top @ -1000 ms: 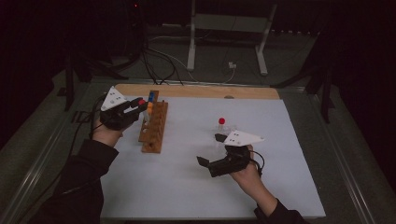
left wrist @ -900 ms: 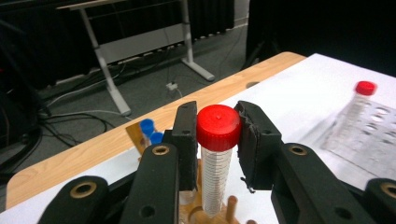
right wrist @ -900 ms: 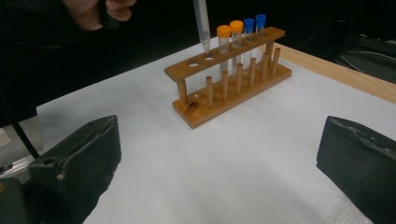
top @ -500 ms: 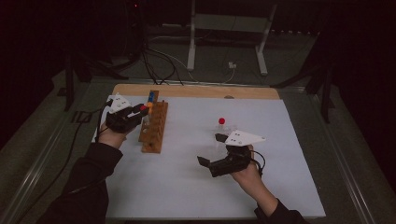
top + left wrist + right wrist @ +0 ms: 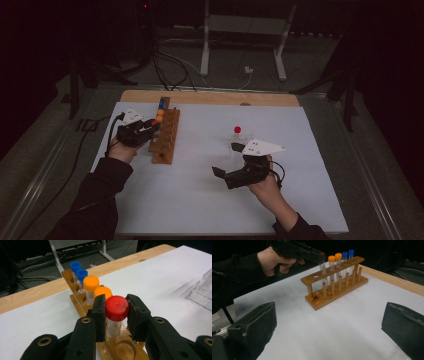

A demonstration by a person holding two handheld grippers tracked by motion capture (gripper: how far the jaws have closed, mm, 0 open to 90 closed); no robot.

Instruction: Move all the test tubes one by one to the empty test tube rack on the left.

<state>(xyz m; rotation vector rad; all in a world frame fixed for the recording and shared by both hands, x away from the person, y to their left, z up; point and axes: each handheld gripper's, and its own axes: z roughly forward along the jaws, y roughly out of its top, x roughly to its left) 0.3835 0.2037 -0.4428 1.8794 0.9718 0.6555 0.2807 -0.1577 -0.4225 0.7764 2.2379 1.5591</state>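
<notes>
Left gripper view: the left gripper is pinched on the red-capped tube just under its cap, the tube's lower end being lowered into a hole of the wooden rack at the table's left, next to the orange-capped tubes. The tube is judged light, stiff and slick — clear plastic, likely to slip if squeezed low, so the ribbed cap is the best hold. The right gripper is spread wide — nothing between its jaws — at the near right.

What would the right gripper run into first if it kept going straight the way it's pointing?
Probably the wooden rack of capped tubes: it sits ahead between the right gripper's open jaws, across bare white table. Depth is hard to judge.
</notes>
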